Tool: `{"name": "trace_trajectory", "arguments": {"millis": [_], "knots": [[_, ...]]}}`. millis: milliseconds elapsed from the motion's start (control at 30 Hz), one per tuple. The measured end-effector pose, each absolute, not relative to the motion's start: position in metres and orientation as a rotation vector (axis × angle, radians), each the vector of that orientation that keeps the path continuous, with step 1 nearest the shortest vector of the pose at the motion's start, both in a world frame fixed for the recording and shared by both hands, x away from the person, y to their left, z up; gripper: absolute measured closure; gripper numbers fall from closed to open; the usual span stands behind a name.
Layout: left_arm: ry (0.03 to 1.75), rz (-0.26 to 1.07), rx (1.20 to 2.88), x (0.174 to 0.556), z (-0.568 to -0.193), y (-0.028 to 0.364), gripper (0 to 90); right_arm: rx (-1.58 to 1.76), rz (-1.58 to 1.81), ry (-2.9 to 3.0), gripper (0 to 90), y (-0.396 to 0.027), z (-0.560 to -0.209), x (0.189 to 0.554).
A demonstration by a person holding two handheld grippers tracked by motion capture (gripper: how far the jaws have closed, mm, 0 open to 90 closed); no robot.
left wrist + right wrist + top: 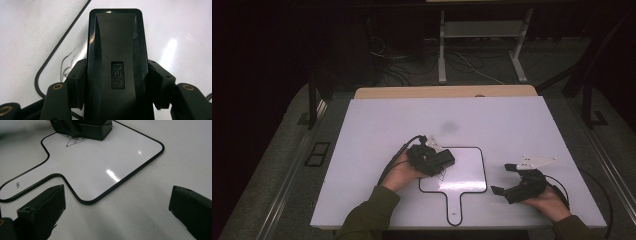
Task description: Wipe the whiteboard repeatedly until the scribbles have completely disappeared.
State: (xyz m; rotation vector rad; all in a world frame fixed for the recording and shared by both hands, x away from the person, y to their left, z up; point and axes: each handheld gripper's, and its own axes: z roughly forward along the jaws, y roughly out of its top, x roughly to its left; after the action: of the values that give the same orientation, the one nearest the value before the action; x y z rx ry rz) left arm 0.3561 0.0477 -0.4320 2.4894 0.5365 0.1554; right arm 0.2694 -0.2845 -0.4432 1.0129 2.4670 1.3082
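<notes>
Right gripper (507, 181), nearest me, idles wide open right of the whiteboard (472, 175). Left gripper (439, 161) clamps the eraser (116, 62) over the board's far-left scribble (75, 141); I'd press flat and wipe evenly.

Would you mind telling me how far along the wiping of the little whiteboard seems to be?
Done: most of the whiteboard looks clean. In hand: the left gripper is shut on the black eraser, which sits at the board's edge on the left gripper's side. Left: a scribble beside the eraser remains unwiped. The right gripper hangs open and empty off the board.
</notes>
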Motion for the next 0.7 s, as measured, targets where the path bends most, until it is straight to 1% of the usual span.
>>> {"name": "trace_trajectory", "arguments": {"millis": [700], "knots": [[0.479, 0.143, 2.511, 0.338, -0.431, 0.04, 39.7, 1.015, 1.309, 2.463, 0.0, -0.285, -0.443, 0.27]]}}
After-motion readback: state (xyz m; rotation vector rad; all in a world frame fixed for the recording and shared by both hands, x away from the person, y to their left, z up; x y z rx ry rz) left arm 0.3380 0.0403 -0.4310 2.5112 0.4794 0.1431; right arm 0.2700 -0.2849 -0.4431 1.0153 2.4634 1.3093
